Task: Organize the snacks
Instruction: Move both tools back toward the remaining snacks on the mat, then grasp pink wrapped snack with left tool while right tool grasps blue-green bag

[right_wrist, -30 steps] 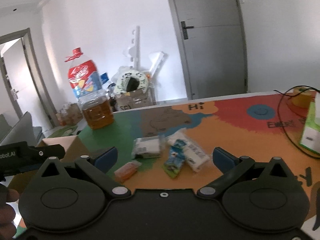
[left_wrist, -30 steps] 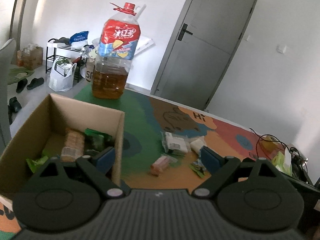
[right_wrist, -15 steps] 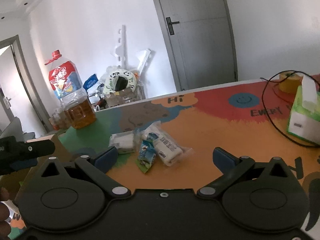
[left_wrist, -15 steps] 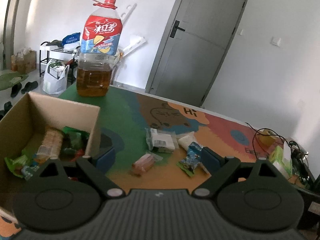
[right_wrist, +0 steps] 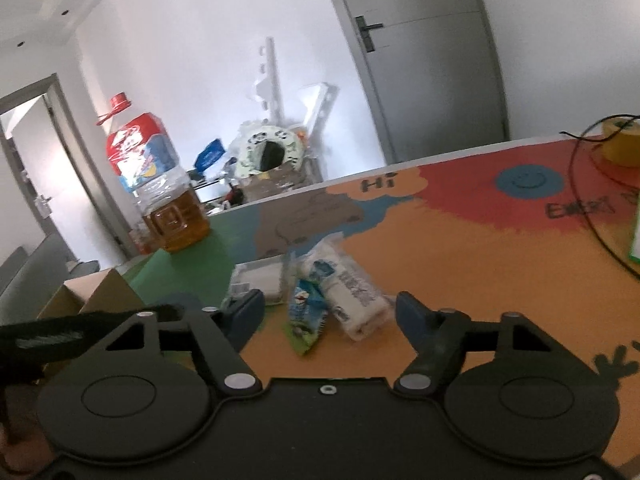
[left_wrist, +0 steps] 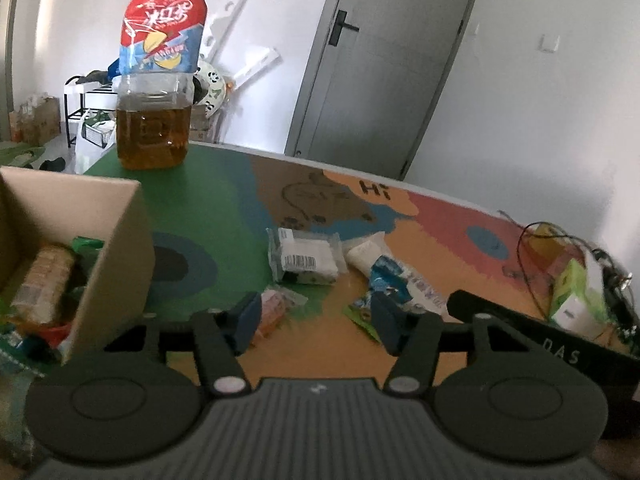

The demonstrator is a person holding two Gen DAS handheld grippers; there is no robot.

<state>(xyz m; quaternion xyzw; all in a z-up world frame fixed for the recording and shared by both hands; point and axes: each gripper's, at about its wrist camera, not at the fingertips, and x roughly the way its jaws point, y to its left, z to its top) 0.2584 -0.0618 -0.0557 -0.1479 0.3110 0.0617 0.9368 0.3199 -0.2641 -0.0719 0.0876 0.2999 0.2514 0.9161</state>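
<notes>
A cardboard box [left_wrist: 128, 240] with several snacks inside stands at the left; it also shows in the right wrist view [right_wrist: 100, 296]. Loose snacks lie on the colourful mat: an orange packet [left_wrist: 276, 312], a white packet with a barcode [left_wrist: 308, 258], a blue-green packet [left_wrist: 380, 284] [right_wrist: 306, 316] and a white roll pack [right_wrist: 352, 300]. My left gripper [left_wrist: 316, 316] is open and empty, its left finger beside the orange packet. My right gripper [right_wrist: 330, 316] is open and empty, just in front of the blue-green packet and the roll pack.
A large oil bottle [left_wrist: 158, 80] stands at the back left of the table [right_wrist: 460, 248]. A green tissue box [left_wrist: 576, 296], black cables [right_wrist: 584, 200] and a yellow tape roll [right_wrist: 624, 140] lie at the right. The right gripper's body [left_wrist: 540, 344] crosses the left wrist view.
My left gripper moved right from the box and down toward the loose snacks. My right gripper came lower and closer to the blue-green packet and roll pack. Both stayed open.
</notes>
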